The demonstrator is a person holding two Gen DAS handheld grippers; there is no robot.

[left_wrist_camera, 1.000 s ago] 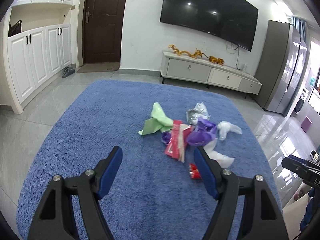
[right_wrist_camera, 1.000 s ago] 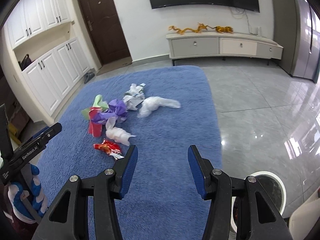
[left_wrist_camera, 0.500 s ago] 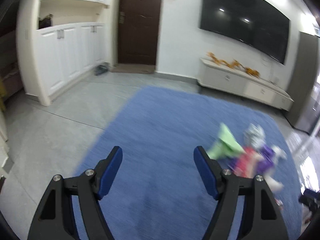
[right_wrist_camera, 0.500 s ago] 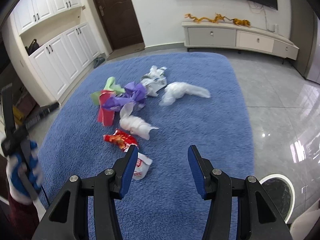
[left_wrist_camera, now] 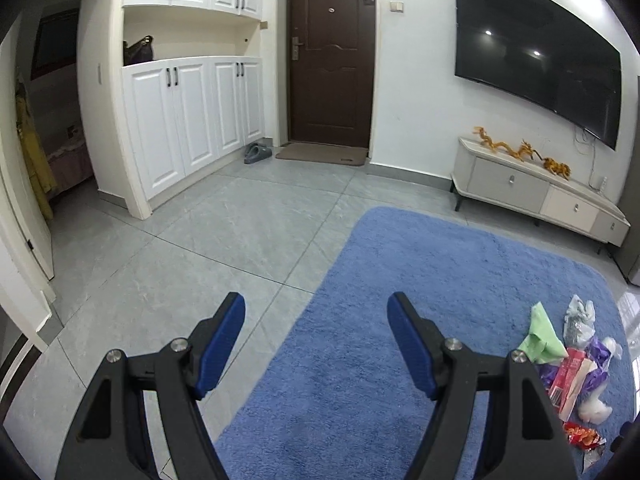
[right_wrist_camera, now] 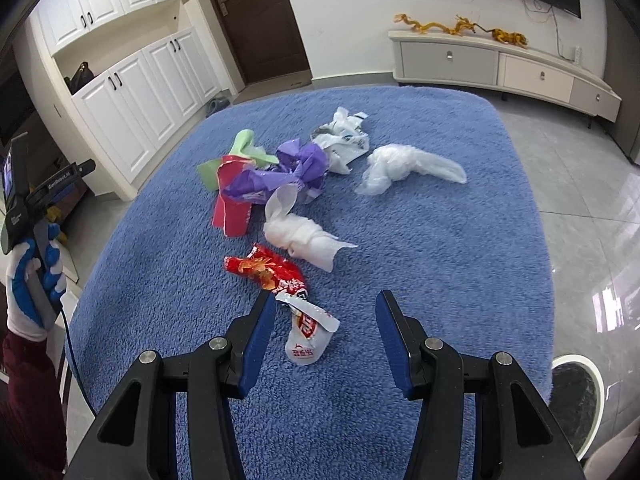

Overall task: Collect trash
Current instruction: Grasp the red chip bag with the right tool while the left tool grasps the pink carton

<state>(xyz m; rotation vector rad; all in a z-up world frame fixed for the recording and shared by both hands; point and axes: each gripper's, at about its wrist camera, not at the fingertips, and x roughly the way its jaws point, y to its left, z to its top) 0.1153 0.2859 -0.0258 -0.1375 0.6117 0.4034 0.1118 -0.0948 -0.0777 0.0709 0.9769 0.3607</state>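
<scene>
The right gripper (right_wrist_camera: 325,322) hangs low over the shaggy blue rug (right_wrist_camera: 440,240) with its blue-padded jaws spread wide and nothing between them. Just ahead of it, close to its left finger, lies a small white-and-red crumpled sachet wrapper (right_wrist_camera: 308,330), and touching that wrapper's far end is a red foil snack packet (right_wrist_camera: 266,272). Farther out sit a twisted white tissue wad (right_wrist_camera: 298,232), a flat red plastic sleeve (right_wrist_camera: 232,204), a knotted purple plastic bag (right_wrist_camera: 276,174), a pale green plastic bag (right_wrist_camera: 240,150), a printed white plastic bag (right_wrist_camera: 342,142) and a cloudy clear plastic bag (right_wrist_camera: 404,166). At the lower right edge, off the rug on the grey tile, a white-rimmed round bin with a dark liner (right_wrist_camera: 576,392) shows in part.

The left gripper (left_wrist_camera: 316,340) is likewise released and empty, aimed at the rug's edge and the tile floor (left_wrist_camera: 200,248), with the trash heap far off at its right.

The likely risks: the sachet lies off-centre, so closing straight down may nip only a loose flap, or pinch rug pile and lift nothing. The foil packet touches it and may drag along and drop short of the bin. The left gripper, pointed away, cannot readily help steady anything.
</scene>
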